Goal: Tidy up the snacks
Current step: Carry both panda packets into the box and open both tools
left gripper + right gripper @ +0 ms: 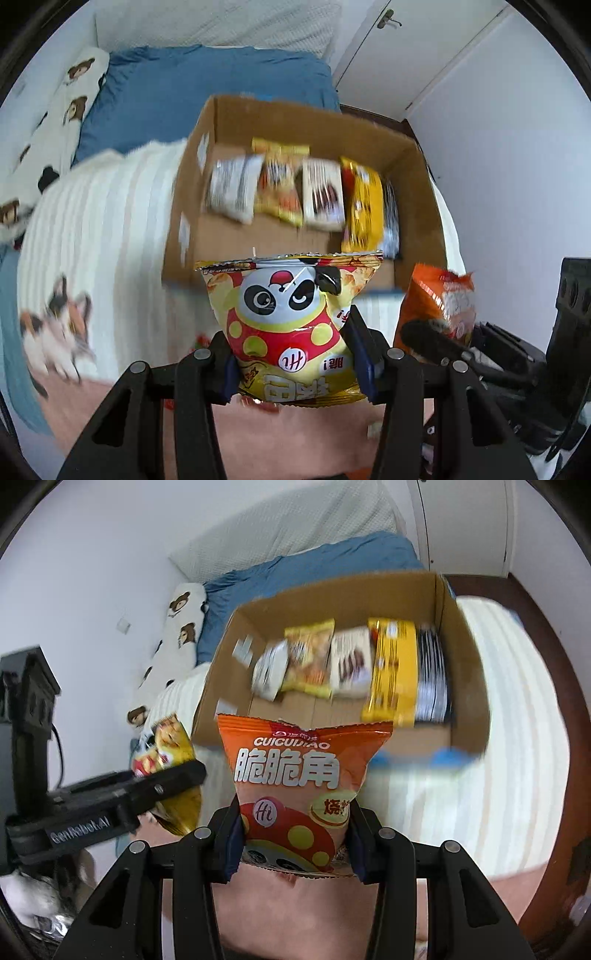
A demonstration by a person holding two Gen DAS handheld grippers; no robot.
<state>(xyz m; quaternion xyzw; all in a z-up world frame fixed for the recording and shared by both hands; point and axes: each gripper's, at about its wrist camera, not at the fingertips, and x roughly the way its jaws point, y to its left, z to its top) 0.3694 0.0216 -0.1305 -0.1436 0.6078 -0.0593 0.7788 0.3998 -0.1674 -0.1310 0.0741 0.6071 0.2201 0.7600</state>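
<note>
- Clamped in my left tongs (pixel 295 363) is the yellow panda chip bag (pixel 291 328), held upright.
- My right tongs (pixel 295 843) grip the orange Cuicuijiao bag (pixel 301 794), also upright.
- Straight ahead of both, on the bed (pixel 99 221), sits the open cardboard box (pixel 421 192); its snack row (pixel 295 188) runs crosswise, leaving bare floor on the near side.
- Neither hand looks clearly nearer.

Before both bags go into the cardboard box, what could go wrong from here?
1. The left gripper and right gripper travel side by side, so they might collide at the cardboard box.
2. The yellow panda bag and orange bag are pinched low; their puffy tops could catch the near wall.
3. The row of packets lines the far side; a careless drop may knock them over.
</note>
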